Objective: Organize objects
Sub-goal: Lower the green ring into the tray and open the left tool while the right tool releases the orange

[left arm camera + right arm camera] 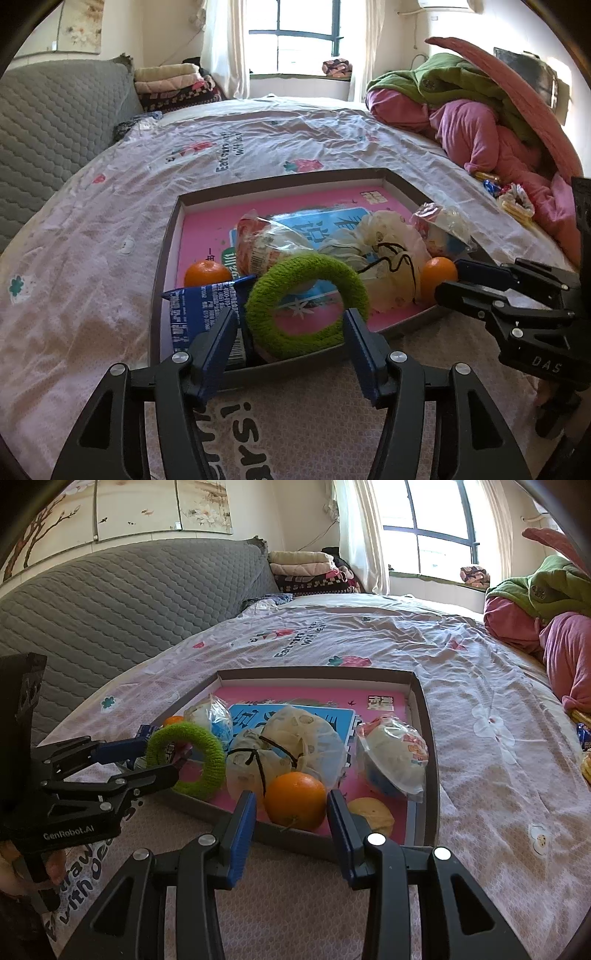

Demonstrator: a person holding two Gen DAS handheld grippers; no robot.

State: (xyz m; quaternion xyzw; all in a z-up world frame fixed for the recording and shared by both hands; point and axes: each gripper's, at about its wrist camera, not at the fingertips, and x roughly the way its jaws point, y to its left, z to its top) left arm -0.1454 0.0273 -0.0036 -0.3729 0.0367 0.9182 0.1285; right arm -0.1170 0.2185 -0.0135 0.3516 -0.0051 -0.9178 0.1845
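A shallow grey box [168, 236] with a pink floor lies on the bed. In it are a green fuzzy ring [306, 301], a blue snack packet [199, 310], two oranges [207, 273] [439, 271], tied plastic bags [384, 247] and wrapped snacks [266, 243]. My left gripper [290, 332] is open at the box's near edge, its fingers either side of the ring, not touching it. My right gripper [291, 812] is open, its fingers flanking the orange [295, 799] at the near wall. A yellowish fruit [373, 814] lies beside it.
The bedsheet [110, 229] spreads around the box. A grey headboard [55, 122] stands at left. A pile of pink and green bedding [480, 122] lies at right, with loose candies [509, 195] beside it. Folded blankets [173, 85] sit near the window.
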